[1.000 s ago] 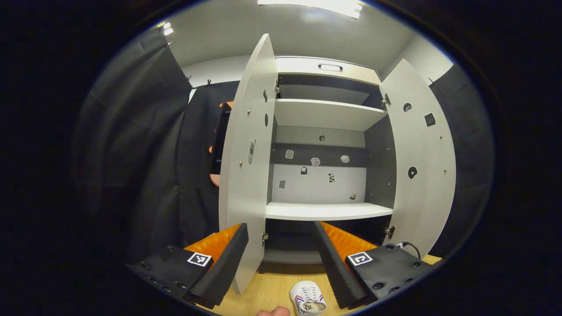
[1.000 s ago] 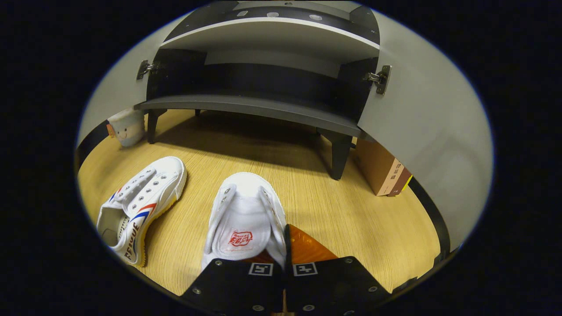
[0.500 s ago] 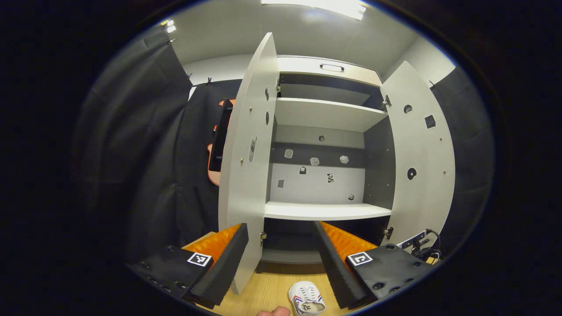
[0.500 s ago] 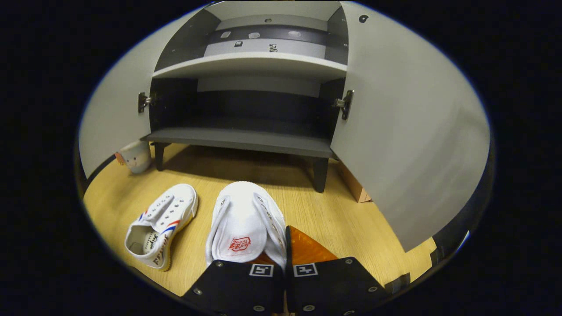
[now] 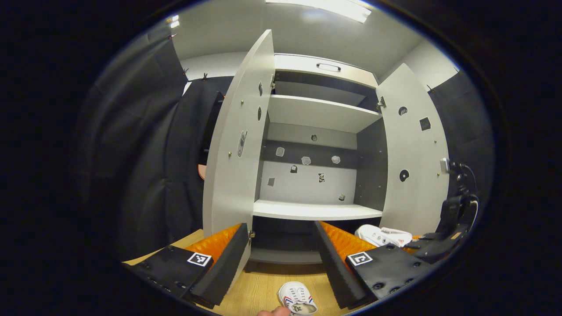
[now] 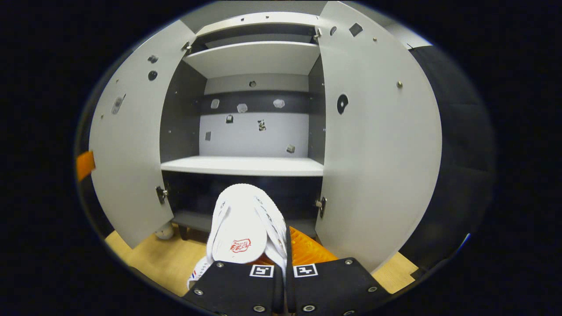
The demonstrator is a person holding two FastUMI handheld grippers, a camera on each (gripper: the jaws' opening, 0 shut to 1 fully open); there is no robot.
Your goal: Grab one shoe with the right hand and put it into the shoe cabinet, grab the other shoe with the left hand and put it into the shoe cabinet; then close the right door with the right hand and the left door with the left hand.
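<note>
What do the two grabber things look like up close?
Each gripper, left and right, has two flat black blocks with small screw holes, each carrying a little square black-and-white marker. Ribbing runs along the inner faces of the left gripper's long fingers. Black cables curl above the right gripper's body.

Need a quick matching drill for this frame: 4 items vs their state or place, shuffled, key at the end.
Items
1. left gripper
2. right gripper
3. second shoe
4. cabinet doors

States
A. lying on the wooden floor
B. swung open
C. open, holding nothing
D. shut on a white shoe, raised in front of the cabinet

Pairs: 1-C, 2-D, 3-A, 4-B
</note>
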